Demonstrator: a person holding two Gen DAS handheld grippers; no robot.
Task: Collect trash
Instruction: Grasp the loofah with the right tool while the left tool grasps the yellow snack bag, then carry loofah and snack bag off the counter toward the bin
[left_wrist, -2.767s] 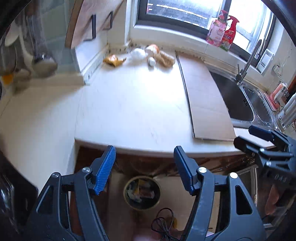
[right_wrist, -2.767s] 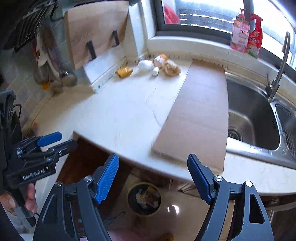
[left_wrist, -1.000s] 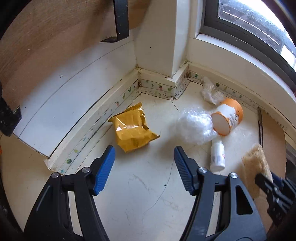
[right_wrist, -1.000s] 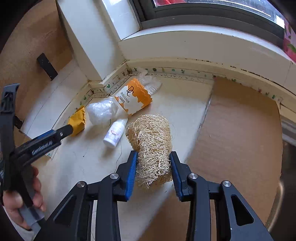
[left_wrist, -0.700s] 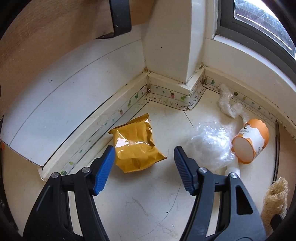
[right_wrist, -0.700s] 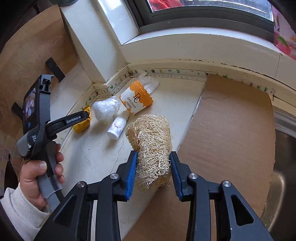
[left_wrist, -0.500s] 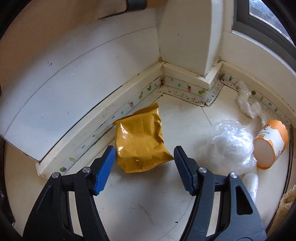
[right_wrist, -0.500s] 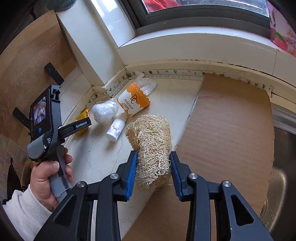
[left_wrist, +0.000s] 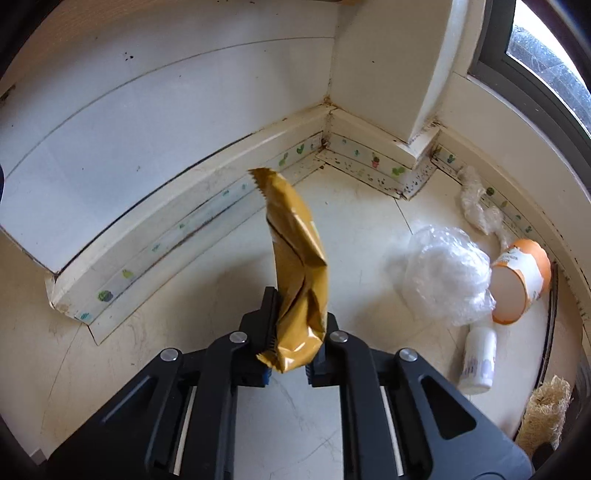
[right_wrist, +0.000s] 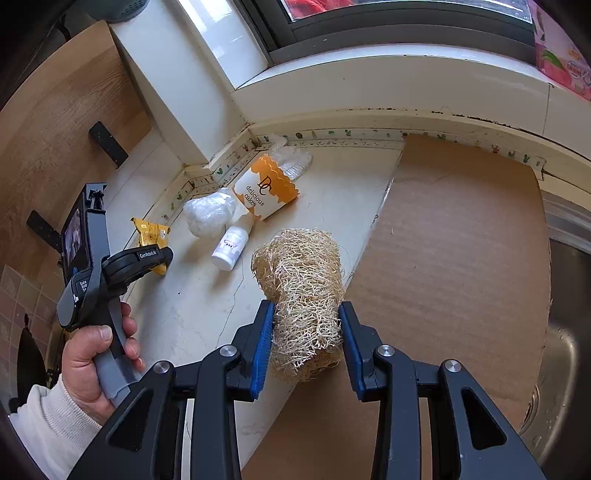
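Together two grippers, left gripper (left_wrist: 290, 341) pinching one yellow wrapper (left_wrist: 297, 273), right gripper (right_wrist: 306, 343) one loofah (right_wrist: 303, 291)

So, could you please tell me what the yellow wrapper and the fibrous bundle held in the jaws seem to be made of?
The yellow wrapper looks like thin glossy plastic or foil film: shiny creases, a serrated end. The fibrous bundle looks like dried loofah or similar plant fibre: matte, straw-coloured, an open tangled mesh.

Between the left jaws sits a mustard-yellow wrapper (left_wrist: 300, 273); to their right lie a clear crinkled bag (left_wrist: 445, 275) and an orange-and-white cup (left_wrist: 521, 280). Between the right jaws' blue pads (right_wrist: 263, 347) is a straw-coloured loofah (right_wrist: 304, 299), over brown cardboard (right_wrist: 454, 266).
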